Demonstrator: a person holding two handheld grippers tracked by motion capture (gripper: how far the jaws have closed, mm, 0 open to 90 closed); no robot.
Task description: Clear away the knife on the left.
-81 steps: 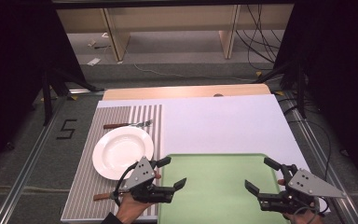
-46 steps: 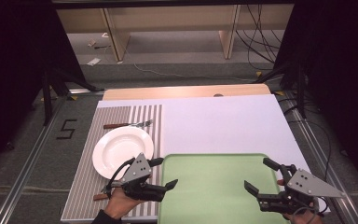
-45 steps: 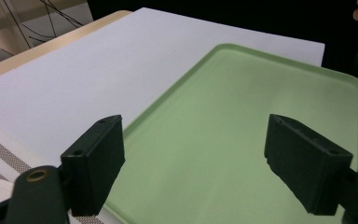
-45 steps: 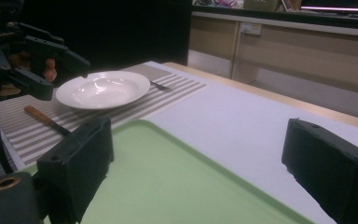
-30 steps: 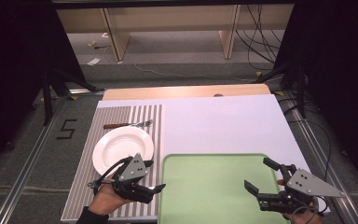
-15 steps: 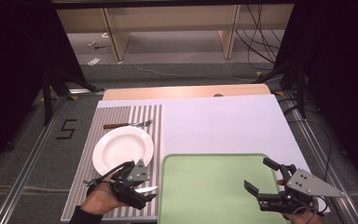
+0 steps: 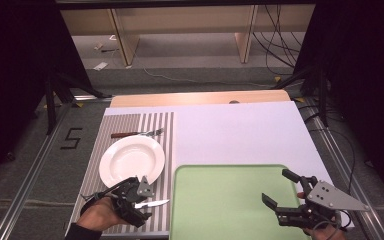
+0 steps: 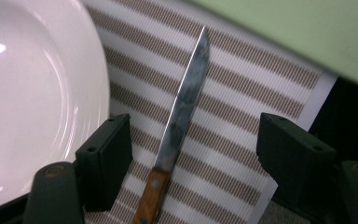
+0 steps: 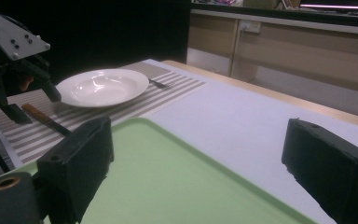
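Stage: knife [image 8: 179, 121] straddled, not yet gripped | left gripper [image 8: 193, 154] jaws spread, just closing | right gripper [image 7: 300, 200] jaws spread, idle over tray [image 7: 220, 200] | remaining: grasp, lift

The knife [image 8: 182, 105] has a dull, mottled metal blade and wooden handle; the glossy white plate [image 8: 32, 93] looks ceramic.

We look past the table [image 7: 240, 125] onto a grey floor [image 7: 190, 70], where light wooden shelf units [image 7: 180, 20] stand along the far side (their uprights pale, their lower bays open). Black cables [image 7: 275, 30] trail down at the right. Dark curtains [image 7: 20, 60] close in both sides. On the grey carpet at the left we read a black "5" [image 7: 71, 138].
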